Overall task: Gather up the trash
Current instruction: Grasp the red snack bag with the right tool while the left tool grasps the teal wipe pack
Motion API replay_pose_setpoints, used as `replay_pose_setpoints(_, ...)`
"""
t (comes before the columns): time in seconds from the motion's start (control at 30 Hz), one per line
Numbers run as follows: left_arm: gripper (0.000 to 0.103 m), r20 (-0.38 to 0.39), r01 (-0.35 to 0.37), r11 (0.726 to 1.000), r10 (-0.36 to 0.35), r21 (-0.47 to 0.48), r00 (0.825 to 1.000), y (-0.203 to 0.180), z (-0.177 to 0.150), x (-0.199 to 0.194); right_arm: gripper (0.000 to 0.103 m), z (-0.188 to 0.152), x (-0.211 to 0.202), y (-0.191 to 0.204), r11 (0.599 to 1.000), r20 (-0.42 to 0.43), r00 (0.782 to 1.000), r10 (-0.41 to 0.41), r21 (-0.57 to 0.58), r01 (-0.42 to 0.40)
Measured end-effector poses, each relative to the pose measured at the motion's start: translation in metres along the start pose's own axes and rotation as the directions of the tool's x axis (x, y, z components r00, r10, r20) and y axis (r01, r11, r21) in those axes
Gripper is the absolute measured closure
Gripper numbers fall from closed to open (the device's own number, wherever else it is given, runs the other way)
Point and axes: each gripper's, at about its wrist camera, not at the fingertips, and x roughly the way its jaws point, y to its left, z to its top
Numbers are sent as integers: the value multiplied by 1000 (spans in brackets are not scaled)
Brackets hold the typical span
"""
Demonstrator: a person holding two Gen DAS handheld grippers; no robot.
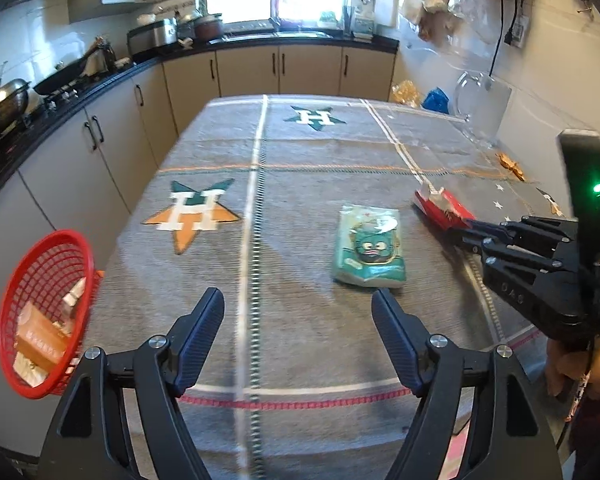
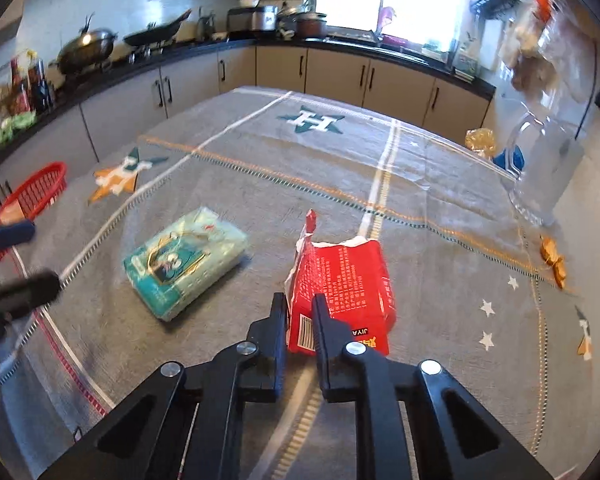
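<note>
- Right gripper [image 2: 300, 312]: I have its 2 fingers pinched on the near corner of the red packet [image 2: 340, 284], which lies on the table with its torn end pointing away from me.
- Left gripper [image 1: 298, 320]: I hold it over the near part of the table, jaws spread wide, nothing between them.
- Red packet, from the left camera [image 1: 440, 208]: at the right side of the cloth, with the right gripper [image 1: 466, 232] reaching it from the right edge.
- Green tissue pack [image 1: 368, 248]: flat on the cloth, just left of the red packet and apart from it, ahead of the left gripper's right finger.
- Red basket [image 1: 44, 312]: at the left edge of the table, tilted toward me in the left view; I see an orange carton and some paper inside.
- Tablecloth [image 1: 300, 184]: grey, with white lines and star marks.
- Brown scraps [image 2: 552, 260]: on the cloth near the right edge.
- Clear jug [image 2: 540, 168]: upright at the far right.
</note>
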Motion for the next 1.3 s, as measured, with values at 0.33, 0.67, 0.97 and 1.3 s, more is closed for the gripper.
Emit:
replay_pose_setpoints(0.33, 24, -93, -16, 999, 19, 32, 995, -38, 19, 46, 94, 6, -43, -44, 956, 194, 966, 169, 206, -209)
replay_pose_setpoints(0.67, 27, -110, -68, 996, 74, 56, 991, -53, 24, 76, 94, 7, -53, -46, 928, 226, 944, 241, 230, -293)
replay_pose_setpoints(0.97, 51, -80, -70, 997, 72, 24, 994, -38, 22, 74, 91, 3, -27, -36, 936, 85, 959, 271, 209, -283)
replay_pose_setpoints(1.3, 62, -7, -78, 997, 78, 23, 997, -35, 18, 65, 95, -3, -20, -25, 952, 66, 965, 254, 157, -261)
